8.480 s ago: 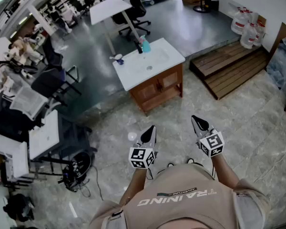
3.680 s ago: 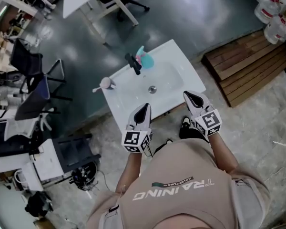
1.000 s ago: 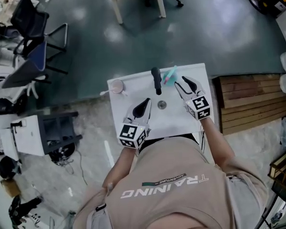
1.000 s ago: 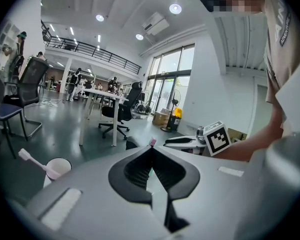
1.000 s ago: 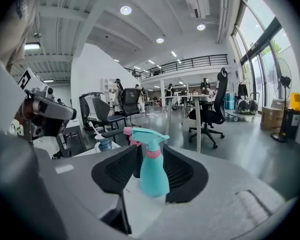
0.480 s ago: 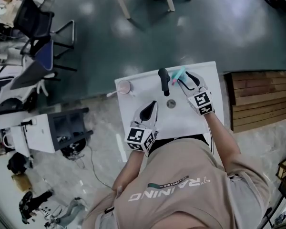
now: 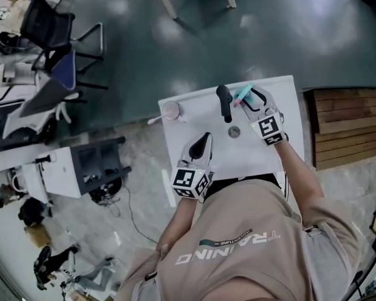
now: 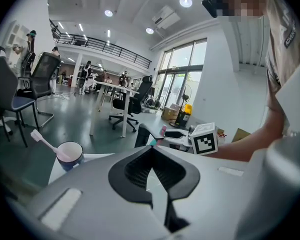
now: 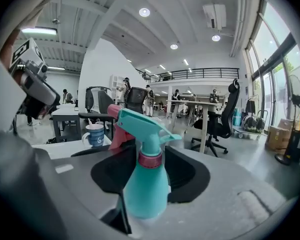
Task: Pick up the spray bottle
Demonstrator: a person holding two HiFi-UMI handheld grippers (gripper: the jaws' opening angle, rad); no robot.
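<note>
A teal spray bottle (image 7: 240,93) with a pink trigger stands upright at the back of a white sink counter (image 7: 188,127), just right of the black faucet (image 7: 224,102). My right gripper (image 7: 246,97) reaches around it. In the right gripper view the bottle (image 9: 145,184) stands between the jaws of the right gripper (image 9: 149,151), which are closing, and a gap still shows on its right side. My left gripper (image 7: 205,135) hovers over the basin's near left, its tips together and nothing in them. The left gripper (image 8: 151,148) looks toward the faucet (image 8: 142,134).
A cup with a toothbrush (image 7: 170,110) sits at the counter's back left corner. The drain (image 7: 234,131) lies mid-basin. A wooden platform (image 7: 351,124) is to the right of the counter, and office chairs (image 7: 56,74) and desks stand to the left.
My right gripper has moved forward and left from beside the bottle until its jaws stand around it. The left gripper has sunk slightly over the basin.
</note>
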